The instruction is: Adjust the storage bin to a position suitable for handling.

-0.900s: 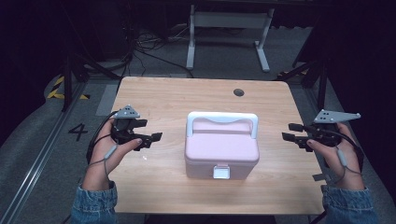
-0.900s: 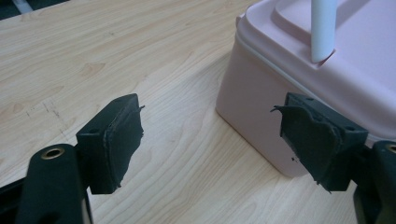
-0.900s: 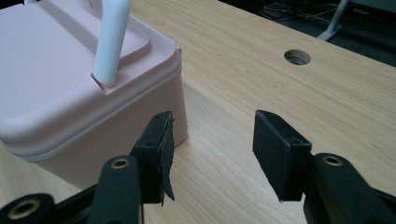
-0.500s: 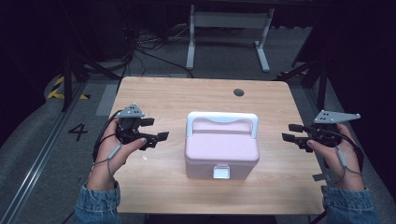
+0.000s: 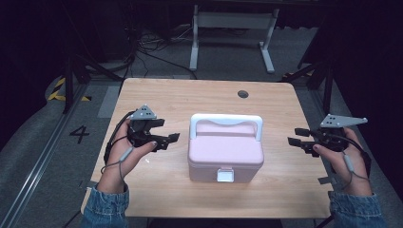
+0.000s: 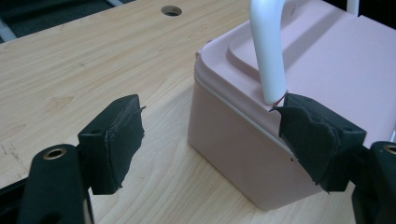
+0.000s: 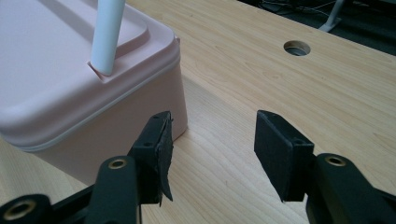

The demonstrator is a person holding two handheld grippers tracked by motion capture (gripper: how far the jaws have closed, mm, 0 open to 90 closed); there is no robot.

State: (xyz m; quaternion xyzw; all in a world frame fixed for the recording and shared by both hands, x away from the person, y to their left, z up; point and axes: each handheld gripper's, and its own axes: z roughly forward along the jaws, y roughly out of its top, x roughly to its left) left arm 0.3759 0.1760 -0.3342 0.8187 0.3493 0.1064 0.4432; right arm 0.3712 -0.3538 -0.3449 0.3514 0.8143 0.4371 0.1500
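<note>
Both grippers are closing in on the pink lidded box [image 5: 225, 153], left gripper [image 5: 172, 139] and right gripper [image 5: 292, 137] flanking it, jaws apart and empty; next likely comes grasping its white handle [image 5: 226, 121].

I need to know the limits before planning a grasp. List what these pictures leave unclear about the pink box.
- Contents: hidden by the shut lid of the pink box in the high view.
- White latch: too small in the high view to tell whether it is fastened.
- White handle: its top is cut off by the upper edge in the left gripper view, likewise in the right gripper view.
- Box's far wall: hidden behind the lid.
</note>
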